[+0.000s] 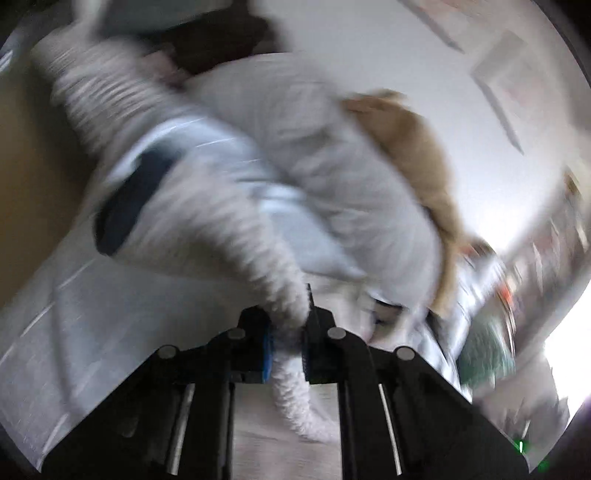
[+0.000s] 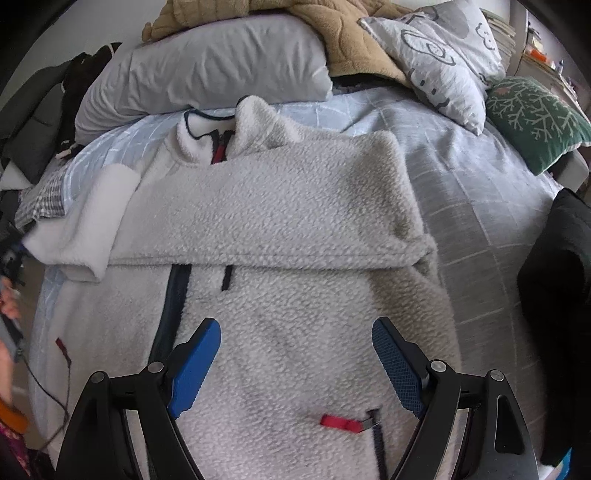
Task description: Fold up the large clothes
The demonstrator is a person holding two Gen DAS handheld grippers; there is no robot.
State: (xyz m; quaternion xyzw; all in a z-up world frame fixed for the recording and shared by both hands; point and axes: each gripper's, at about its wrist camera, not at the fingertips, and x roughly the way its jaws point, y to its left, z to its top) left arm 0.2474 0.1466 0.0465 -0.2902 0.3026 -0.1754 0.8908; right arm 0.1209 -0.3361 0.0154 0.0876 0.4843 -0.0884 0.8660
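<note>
A white fleece jacket with dark zip trim and a red zip pull lies spread on the bed. One sleeve is folded across the chest. My right gripper is open just above the jacket's lower front, holding nothing. In the blurred left wrist view, my left gripper is shut on a strip of the white fleece, which stretches up and away from the fingers.
A grey pillow, a tan blanket, a patterned pillow and a green cushion lie at the head of the bed. The blue checked sheet shows to the right. Dark clothing sits at the right edge.
</note>
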